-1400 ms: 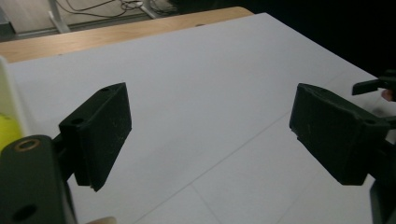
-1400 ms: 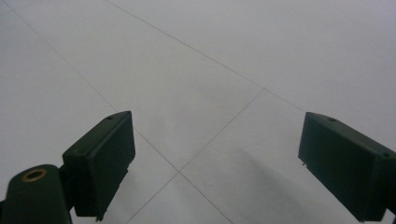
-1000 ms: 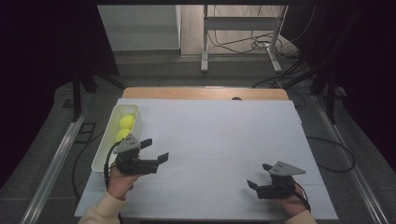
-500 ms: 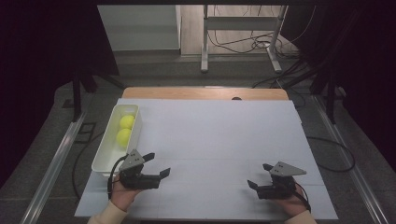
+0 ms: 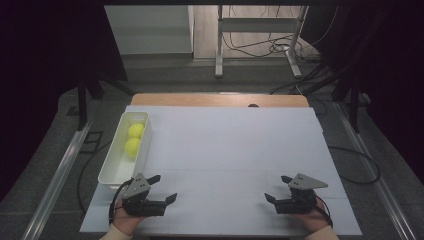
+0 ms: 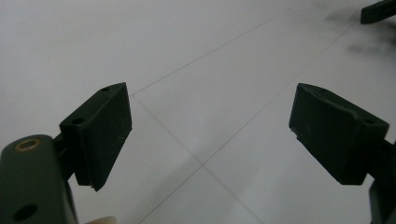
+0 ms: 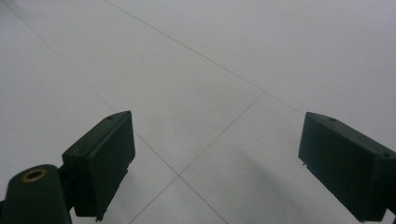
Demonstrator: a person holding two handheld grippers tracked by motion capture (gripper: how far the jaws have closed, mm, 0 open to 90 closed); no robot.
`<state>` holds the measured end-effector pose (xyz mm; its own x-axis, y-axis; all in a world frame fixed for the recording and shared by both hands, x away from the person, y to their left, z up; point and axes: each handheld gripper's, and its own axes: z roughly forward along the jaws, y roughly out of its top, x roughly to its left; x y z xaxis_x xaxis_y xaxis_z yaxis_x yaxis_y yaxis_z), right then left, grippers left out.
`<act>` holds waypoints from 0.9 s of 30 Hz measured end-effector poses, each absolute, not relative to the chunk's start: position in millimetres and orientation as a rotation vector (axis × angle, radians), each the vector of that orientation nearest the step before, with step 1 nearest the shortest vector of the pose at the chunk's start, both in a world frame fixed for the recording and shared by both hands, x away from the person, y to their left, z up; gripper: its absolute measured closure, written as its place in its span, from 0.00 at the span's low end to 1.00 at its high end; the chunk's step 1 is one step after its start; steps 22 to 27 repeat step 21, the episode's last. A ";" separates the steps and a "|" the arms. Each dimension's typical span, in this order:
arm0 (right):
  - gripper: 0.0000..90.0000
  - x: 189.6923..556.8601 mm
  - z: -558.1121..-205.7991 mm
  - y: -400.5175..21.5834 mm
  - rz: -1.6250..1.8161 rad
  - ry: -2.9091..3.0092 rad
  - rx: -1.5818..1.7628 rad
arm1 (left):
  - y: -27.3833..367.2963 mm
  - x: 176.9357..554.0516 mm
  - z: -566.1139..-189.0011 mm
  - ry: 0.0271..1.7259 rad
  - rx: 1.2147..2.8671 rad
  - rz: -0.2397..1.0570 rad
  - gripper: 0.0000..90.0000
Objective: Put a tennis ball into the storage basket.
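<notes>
White sheeting over the counter (image 5: 225, 145), crossed by thin seams, wooden edge bare at twelve o'clock. Long white plastic bin (image 5: 111, 172) at nine o'clock on the counter's left margin, set lengthwise toward twelve, holding two yellow-green tennis balls (image 5: 134, 139) touching each other in its far half; near half bare. Left gripper (image 5: 163, 188) at seven o'clock, just beside the bin's near end at its five o'clock side, resting low over the sheet, held by a hand (image 5: 131, 221) entering from six, grey three-cornered plate on top, cable looping off toward nine. Jaws of it spread well apart and just now widened a touch, with nothing between but white sheet and a seam crossing, as seen from the left gripper view (image 6: 208, 135). Right gripper (image 5: 278, 188) at five o'clock, well apart from the left one and from the bin, likewise low over the sheet, pointing toward nine. Jaws there wide apart too, gripping nothing, bare sheet and seams showing between the pads in the right gripper view (image 7: 217, 163). Dark floor, cables and metal frame legs beyond twelve o'clock.
</notes>
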<state>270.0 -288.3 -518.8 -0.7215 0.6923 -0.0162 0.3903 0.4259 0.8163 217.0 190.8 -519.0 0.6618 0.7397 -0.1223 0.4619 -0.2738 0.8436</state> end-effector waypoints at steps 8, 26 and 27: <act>0.12 268.3 -517.0 -288.7 1.211 2.333 0.918 | 190.2 222.1 -521.5 0.961 1.903 0.343 0.15; 0.12 267.6 -516.7 -289.7 1.227 2.327 0.920 | 189.3 226.7 -522.5 0.984 1.895 0.340 0.15; 0.12 267.6 -516.7 -289.7 1.227 2.327 0.920 | 189.3 226.7 -522.5 0.984 1.895 0.340 0.15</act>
